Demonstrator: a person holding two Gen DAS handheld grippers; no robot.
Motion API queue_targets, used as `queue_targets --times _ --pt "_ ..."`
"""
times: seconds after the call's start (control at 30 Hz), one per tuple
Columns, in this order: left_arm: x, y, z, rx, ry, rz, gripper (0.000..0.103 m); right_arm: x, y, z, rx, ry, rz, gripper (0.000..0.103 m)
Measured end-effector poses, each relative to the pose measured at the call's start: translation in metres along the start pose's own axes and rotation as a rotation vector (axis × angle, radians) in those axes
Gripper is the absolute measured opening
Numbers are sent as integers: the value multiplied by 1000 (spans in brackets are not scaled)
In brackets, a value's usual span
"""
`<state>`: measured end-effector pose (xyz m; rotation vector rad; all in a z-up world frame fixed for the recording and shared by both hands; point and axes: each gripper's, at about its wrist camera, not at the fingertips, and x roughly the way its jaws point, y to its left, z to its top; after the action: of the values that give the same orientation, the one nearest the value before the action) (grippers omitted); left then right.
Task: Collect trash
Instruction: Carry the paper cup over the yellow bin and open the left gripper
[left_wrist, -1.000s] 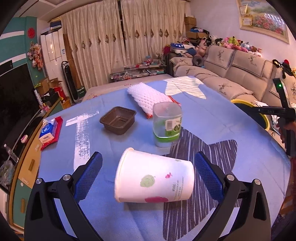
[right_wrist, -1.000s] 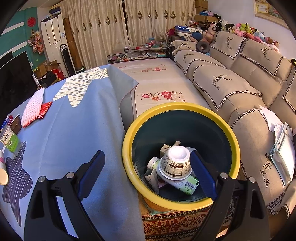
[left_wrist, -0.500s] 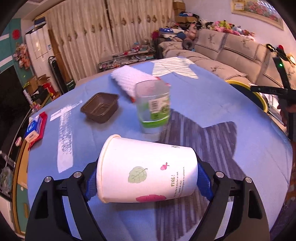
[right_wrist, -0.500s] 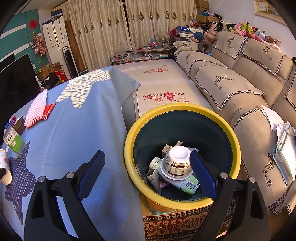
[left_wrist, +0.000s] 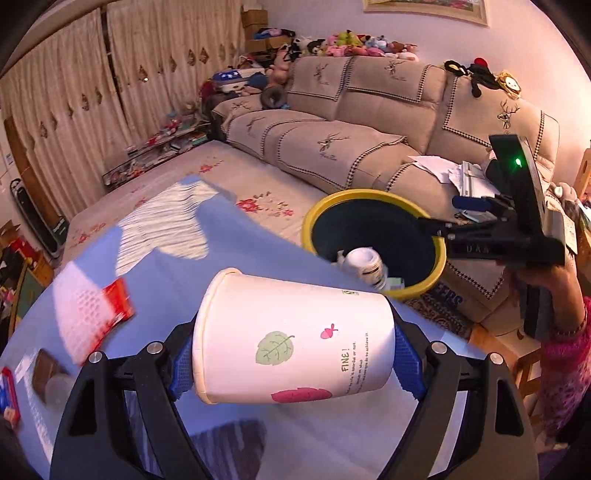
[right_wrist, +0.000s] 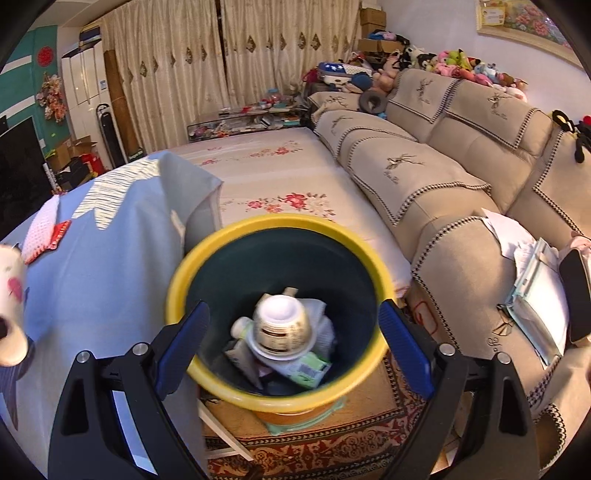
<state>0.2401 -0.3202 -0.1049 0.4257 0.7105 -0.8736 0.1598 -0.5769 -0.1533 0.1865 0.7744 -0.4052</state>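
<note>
Two views take in a beige sofa (right_wrist: 424, 173) along the far side, a flowered bed (right_wrist: 266, 177) before it, and a surface (left_wrist: 177, 258) under a blue cloth nearer the cameras. Just off the edge of that surface stands a dark bin (right_wrist: 221, 387) with a yellow rim, already holding a white tub (right_wrist: 282, 326), a small bottle and some wrappers. The right claw (right_wrist: 293, 349) hangs above the bin's mouth with its blue pads wide apart and nothing between them; in the left view it shows from the side, held in a hand (left_wrist: 554, 275) with a pink sleeve. The left claw (left_wrist: 293, 363) grips a white paper cup (left_wrist: 295, 336) lying sideways, one pad at its rim and the other at its base, lifted off the cloth with the bin beyond it. The cup bears a green leaf and pink marks. Farther left on the cloth lie a white foam net over a red packet (left_wrist: 120, 308) and, blurred at the edge, a brown tray (left_wrist: 42, 367).
</note>
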Motion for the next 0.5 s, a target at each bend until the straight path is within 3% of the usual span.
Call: queue_targets --times 0.23,0.43,0.5 --pt "99 -63 80 91 62 -60 83 3 -39 -10 14 33 -37 88" --pt "161 -86 110 42 150 -71 84 8 -57 -16 29 53 -49 88" --pt "167 -84 114 17 162 -65 92 7 -57 -17 33 57 -48 88"
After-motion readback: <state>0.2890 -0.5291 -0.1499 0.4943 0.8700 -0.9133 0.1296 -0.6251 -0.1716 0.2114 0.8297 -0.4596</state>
